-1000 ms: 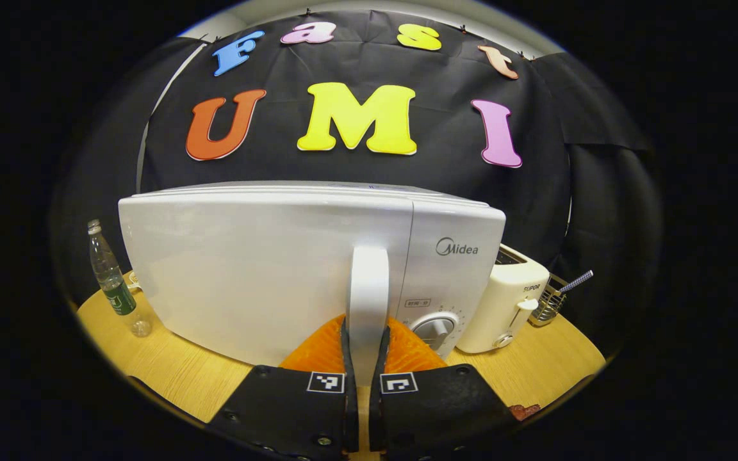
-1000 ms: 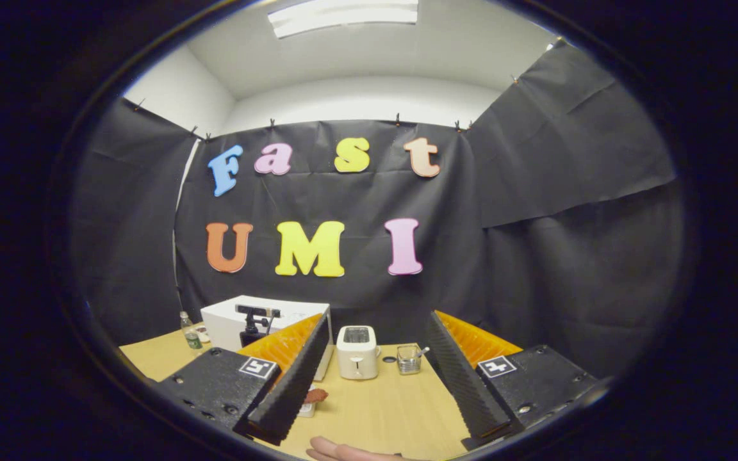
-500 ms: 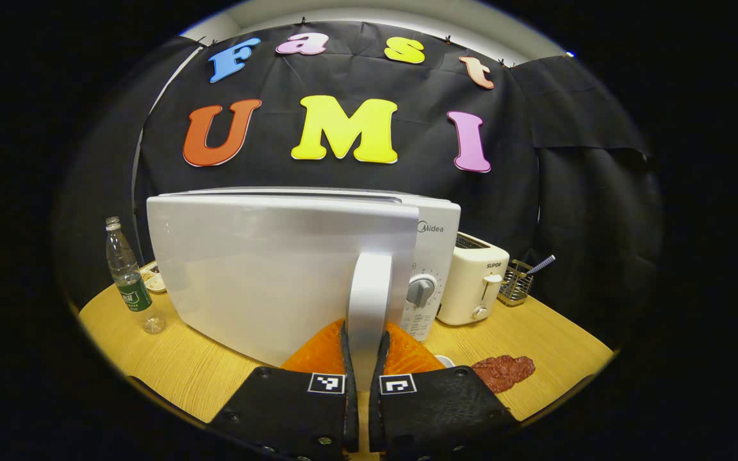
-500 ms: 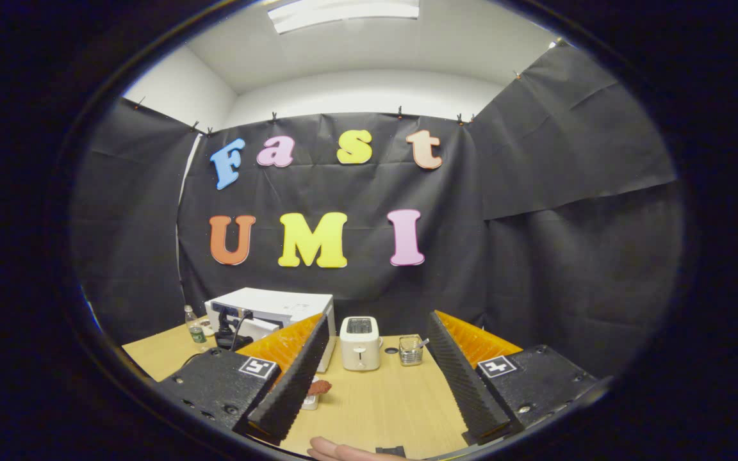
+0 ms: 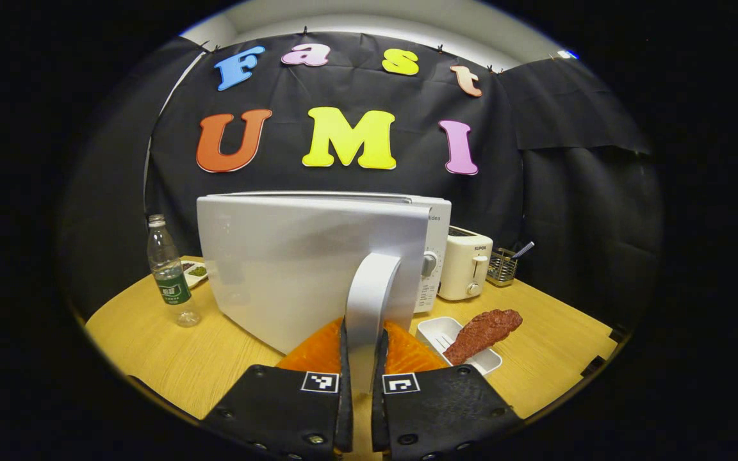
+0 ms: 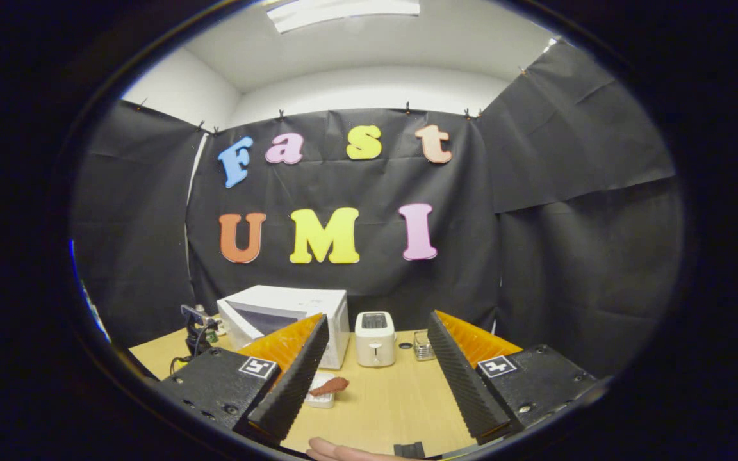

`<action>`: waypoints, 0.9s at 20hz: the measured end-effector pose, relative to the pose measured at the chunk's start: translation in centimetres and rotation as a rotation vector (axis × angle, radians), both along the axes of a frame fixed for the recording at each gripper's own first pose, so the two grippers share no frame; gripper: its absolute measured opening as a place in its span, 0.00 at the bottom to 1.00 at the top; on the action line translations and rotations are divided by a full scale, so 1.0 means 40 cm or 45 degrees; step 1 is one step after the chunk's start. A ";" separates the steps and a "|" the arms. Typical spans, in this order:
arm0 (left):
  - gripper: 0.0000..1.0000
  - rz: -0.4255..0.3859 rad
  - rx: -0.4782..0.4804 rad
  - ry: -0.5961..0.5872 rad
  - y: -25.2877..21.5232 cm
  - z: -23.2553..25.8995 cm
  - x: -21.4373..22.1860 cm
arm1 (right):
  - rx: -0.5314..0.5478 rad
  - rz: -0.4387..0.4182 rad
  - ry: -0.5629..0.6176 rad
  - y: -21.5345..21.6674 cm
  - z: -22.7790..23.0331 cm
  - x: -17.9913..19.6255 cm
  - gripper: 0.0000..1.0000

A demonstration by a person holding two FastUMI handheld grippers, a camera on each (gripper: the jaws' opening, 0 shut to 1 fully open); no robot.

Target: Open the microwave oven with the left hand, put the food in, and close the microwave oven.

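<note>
The white microwave [image 5: 434, 221] stands on the wooden table [image 5: 145, 352] with its door [image 5: 292, 262] swung outward. My left gripper [image 5: 362, 330] is shut on the door's upright white handle [image 5: 371, 282]. A reddish-brown piece of food [image 5: 483, 326] lies across a small white tray [image 5: 436, 331] to the right of the door. In the right gripper view the microwave [image 6: 305, 304] is at the back left with its door [image 6: 255, 318] ajar, and the food [image 6: 330, 386] rests on its tray [image 6: 319, 401] in front. My right gripper [image 6: 377, 318] hangs open above the table, holding nothing.
A plastic bottle [image 5: 169, 275] and a small dish [image 5: 193, 271] stand left of the door. A cream toaster [image 5: 465, 262] and a wire basket [image 5: 502, 266] sit right of the microwave. A hand [image 6: 337, 450] shows at the table's near edge.
The door has swung further open with my left gripper pulling back on the handle. The food and its tray have come into the left gripper view. The right gripper has barely moved.
</note>
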State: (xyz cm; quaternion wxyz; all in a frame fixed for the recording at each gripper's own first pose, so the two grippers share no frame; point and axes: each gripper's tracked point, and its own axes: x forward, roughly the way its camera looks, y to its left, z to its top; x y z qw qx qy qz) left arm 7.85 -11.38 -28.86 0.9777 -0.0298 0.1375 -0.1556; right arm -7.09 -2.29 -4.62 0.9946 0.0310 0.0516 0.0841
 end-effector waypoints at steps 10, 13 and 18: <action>0.41 0.264 0.008 0.100 0.421 -0.035 -0.230 | 0.013 0.153 0.012 0.132 -0.025 -0.056 0.99; 0.96 0.328 -0.037 0.075 0.504 -0.001 -0.298 | -0.023 0.177 0.008 0.174 -0.039 -0.067 0.99; 0.94 0.398 -0.053 0.020 0.576 0.061 -0.349 | -0.045 0.206 0.040 0.220 -0.055 -0.068 0.99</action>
